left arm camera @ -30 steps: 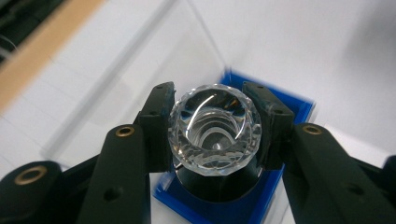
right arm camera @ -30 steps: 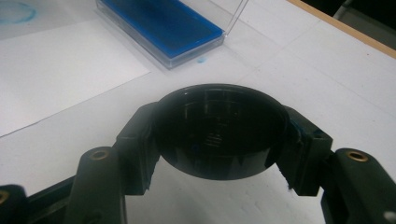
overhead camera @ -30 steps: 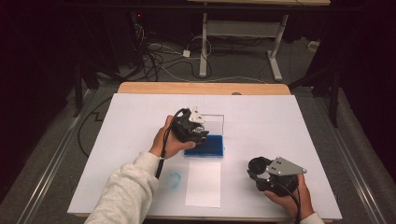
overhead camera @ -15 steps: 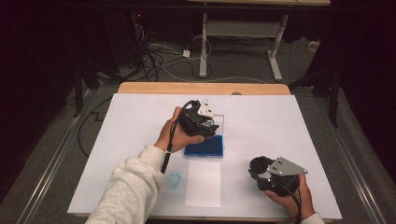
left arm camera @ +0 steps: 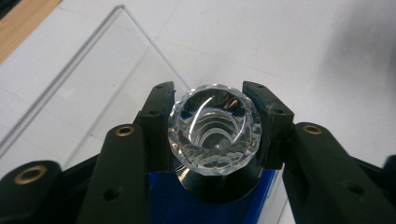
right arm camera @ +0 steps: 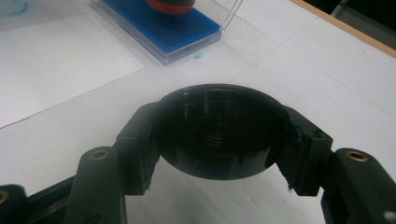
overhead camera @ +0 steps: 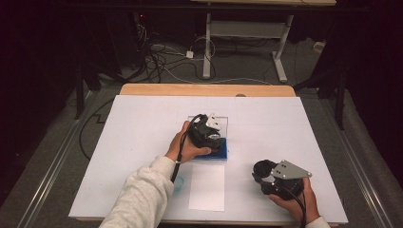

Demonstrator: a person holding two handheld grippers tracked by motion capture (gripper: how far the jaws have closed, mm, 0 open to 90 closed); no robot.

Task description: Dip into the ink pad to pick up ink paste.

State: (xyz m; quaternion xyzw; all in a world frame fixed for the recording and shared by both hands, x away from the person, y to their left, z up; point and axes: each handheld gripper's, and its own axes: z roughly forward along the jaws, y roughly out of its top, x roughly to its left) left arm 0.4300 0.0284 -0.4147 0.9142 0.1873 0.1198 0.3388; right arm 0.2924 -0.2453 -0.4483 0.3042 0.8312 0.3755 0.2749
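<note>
My left gripper [overhead camera: 209, 135] is shut on the faceted clear knob [left arm camera: 212, 128] of a stamp, one jaw on each side. The stamp's dark body [left arm camera: 219, 186] points down at the blue ink pad [left arm camera: 163, 200] in its clear case. From the right gripper view the stamp's red base [right arm camera: 170, 5] rests on the ink pad [right arm camera: 159, 28]. My right gripper [overhead camera: 263, 173], near the table's front right, is shut on a round black cap [right arm camera: 219, 130], hollow side toward the camera.
The case's clear lid [overhead camera: 221, 124] stands open behind the pad. A white paper sheet [overhead camera: 206, 187] lies in front of the pad, with a blue ink smear [overhead camera: 179, 185] to its left. The white table cover ends at a wooden edge [overhead camera: 204, 90] at the back.
The left hand has moved right and down, bringing the stamp onto the blue pad. The right hand with the cap has stayed put.
</note>
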